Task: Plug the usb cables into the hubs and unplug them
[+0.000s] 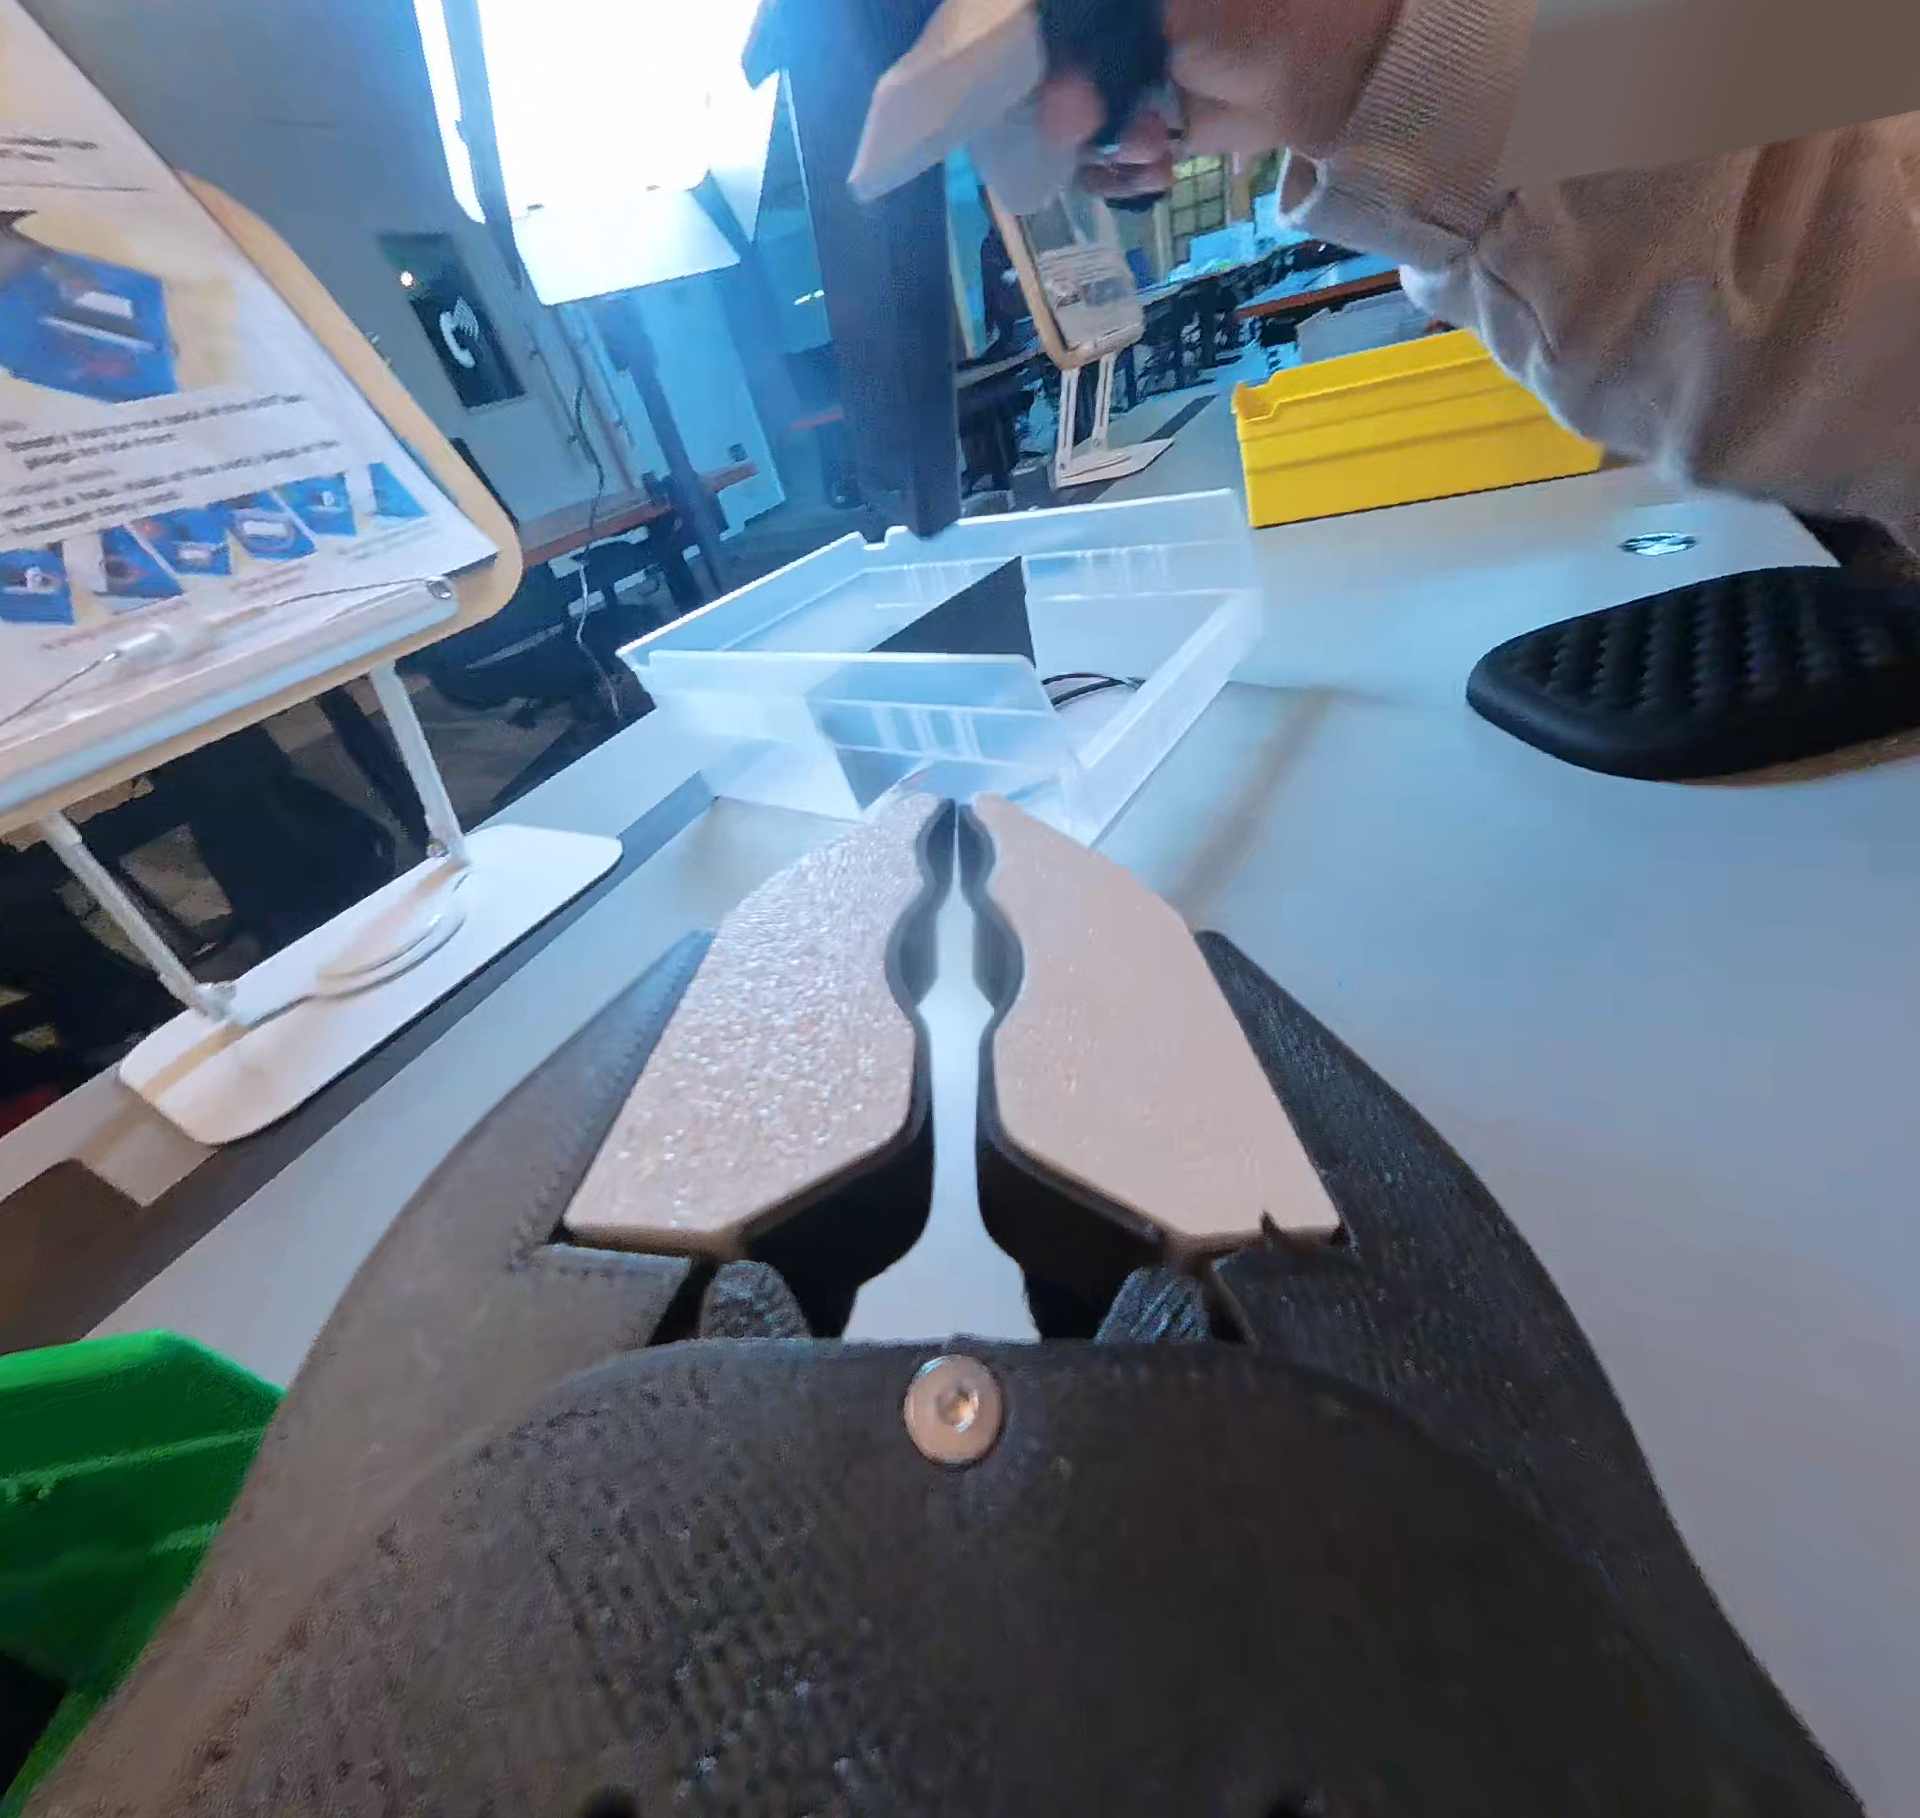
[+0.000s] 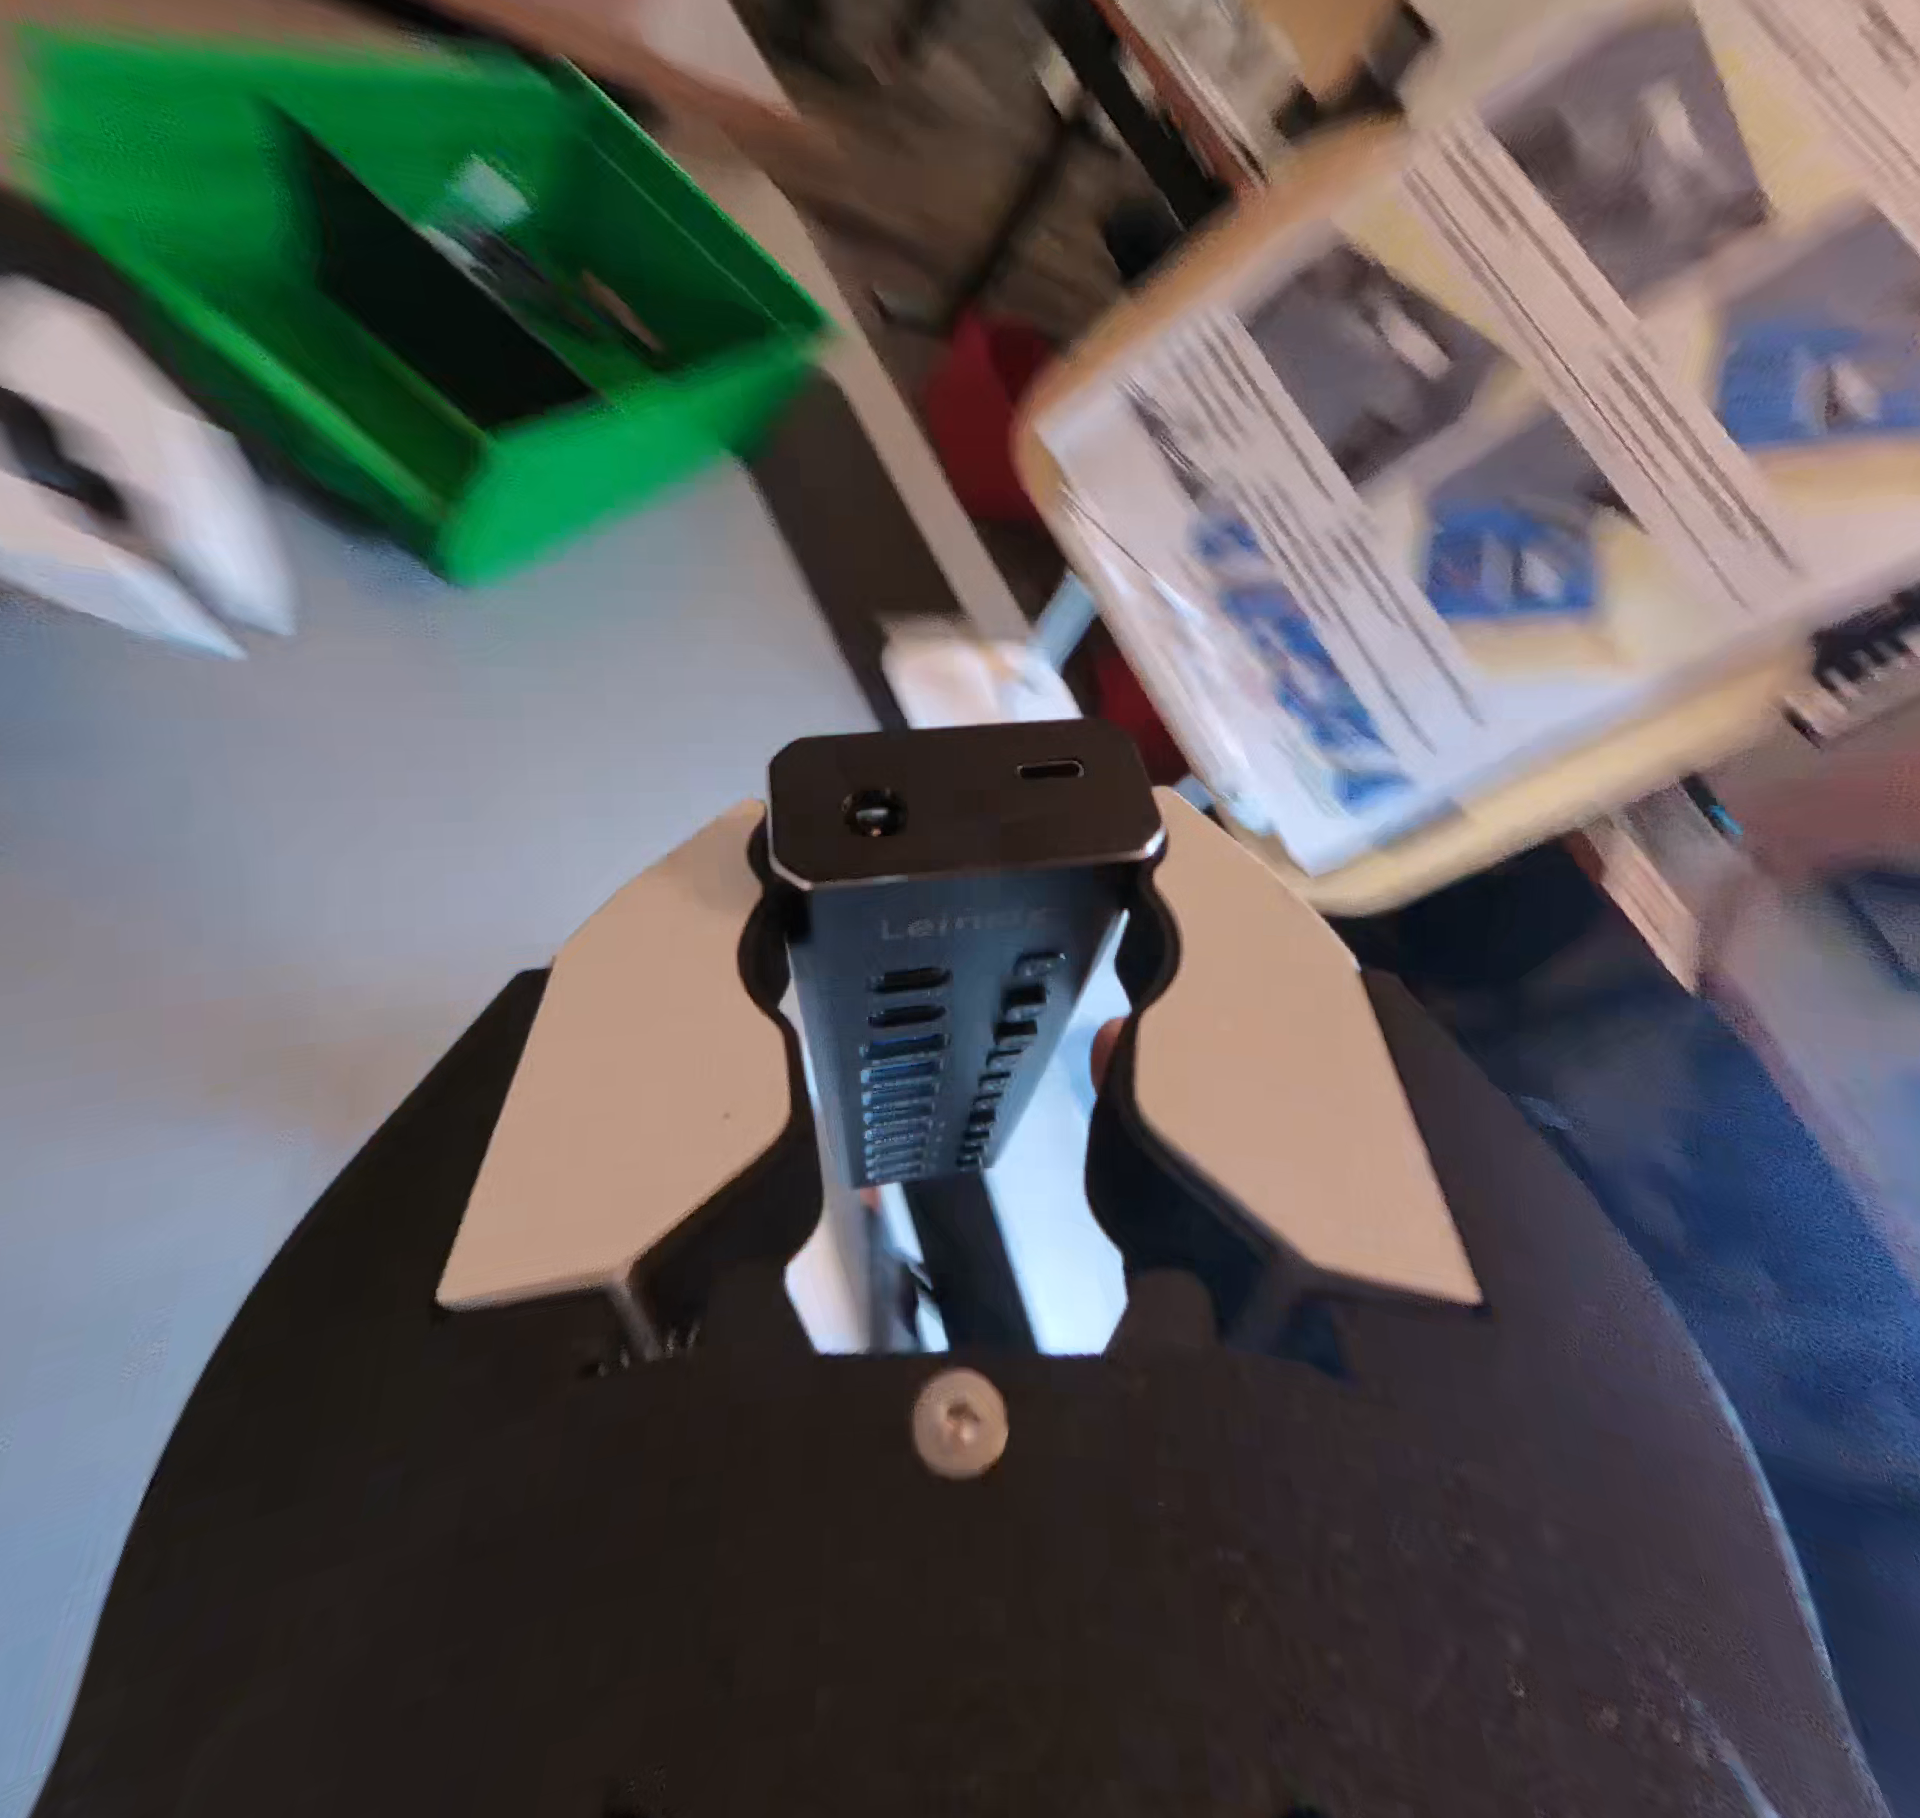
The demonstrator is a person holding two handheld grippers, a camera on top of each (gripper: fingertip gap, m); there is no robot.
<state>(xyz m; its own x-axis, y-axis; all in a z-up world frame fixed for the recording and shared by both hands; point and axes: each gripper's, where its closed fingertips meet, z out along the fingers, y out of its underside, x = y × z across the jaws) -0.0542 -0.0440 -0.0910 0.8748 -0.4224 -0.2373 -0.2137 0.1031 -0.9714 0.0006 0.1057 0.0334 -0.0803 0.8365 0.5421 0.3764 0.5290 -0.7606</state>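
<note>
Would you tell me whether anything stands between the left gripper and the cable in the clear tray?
Yes. The tray has a clear front wall right ahead of the shut left gripper, and the cable lies behind it, inside. The gripper would probably have to rise over that wall.
</note>
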